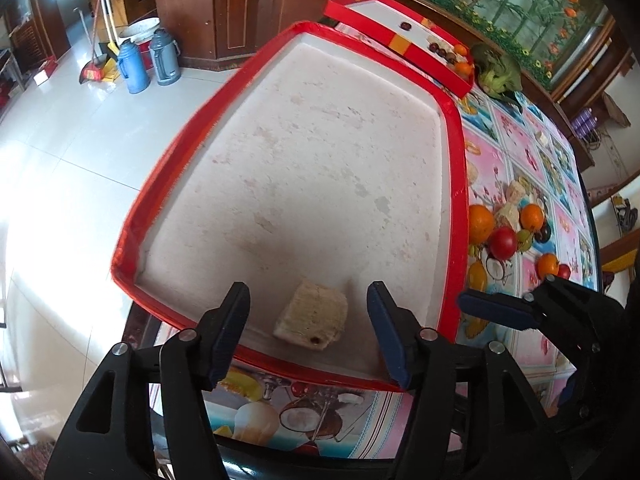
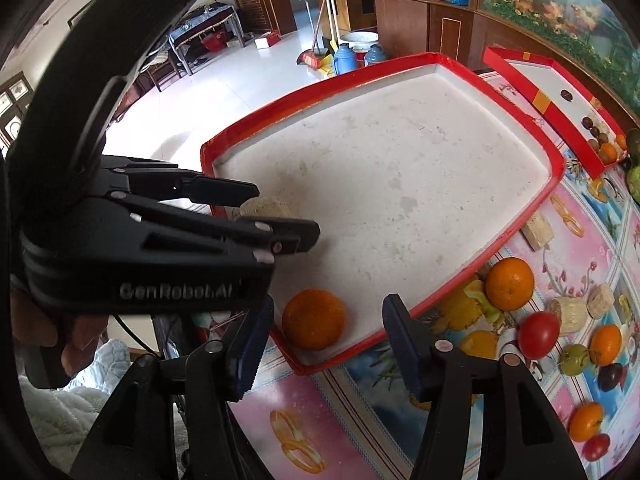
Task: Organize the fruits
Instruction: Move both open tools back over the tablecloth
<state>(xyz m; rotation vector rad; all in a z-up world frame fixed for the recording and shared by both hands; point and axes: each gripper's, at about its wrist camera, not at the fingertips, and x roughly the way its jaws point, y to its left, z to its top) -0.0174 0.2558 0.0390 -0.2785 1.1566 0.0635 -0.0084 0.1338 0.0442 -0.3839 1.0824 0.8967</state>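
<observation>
Tiled floor and wood cabinets behind; table [image 2: 360, 420] under a fruit-print cloth. Big red tray [image 2: 558, 176] holds two pieces at its near edge: one orange [image 2: 313, 319], one pale cut chunk [image 1: 312, 320].

My right gripper [image 2: 320, 344] has fingers spread, orange between them, untouched. Left gripper [image 1: 308, 328] likewise spread around the chunk, no contact. No earlier view given, so I judge both pieces placed. Best to lift both straight up, clear of the tray wall, without nudging either.

Loose on the cloth, right wrist view: three oranges, two tomatoes [image 2: 538, 334], three pale chunks, one green fruit, one dark one. Far tray [image 2: 540, 102] contents too small to count.
</observation>
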